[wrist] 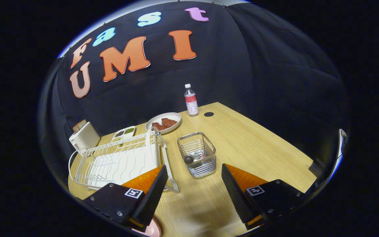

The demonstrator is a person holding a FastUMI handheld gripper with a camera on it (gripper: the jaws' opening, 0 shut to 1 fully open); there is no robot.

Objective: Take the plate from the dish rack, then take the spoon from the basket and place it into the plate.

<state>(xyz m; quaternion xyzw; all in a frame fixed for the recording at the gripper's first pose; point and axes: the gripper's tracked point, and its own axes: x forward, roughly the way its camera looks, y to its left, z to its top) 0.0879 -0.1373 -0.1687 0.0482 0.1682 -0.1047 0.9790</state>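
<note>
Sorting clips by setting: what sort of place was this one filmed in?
Probably a staged kitchen tabletop in a recording booth, not a real kitchen: a wooden table against black cloth, with a white dish rack, a wire basket and a plate of food. The gripper hangs open above the table.

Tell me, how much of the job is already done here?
Plate step looks done: the dish rack holds no plate, and a pink plate lies beneath the fingers. The gripper is open, holding nothing. Left: the spoon sits in the wire basket just ahead.
</note>
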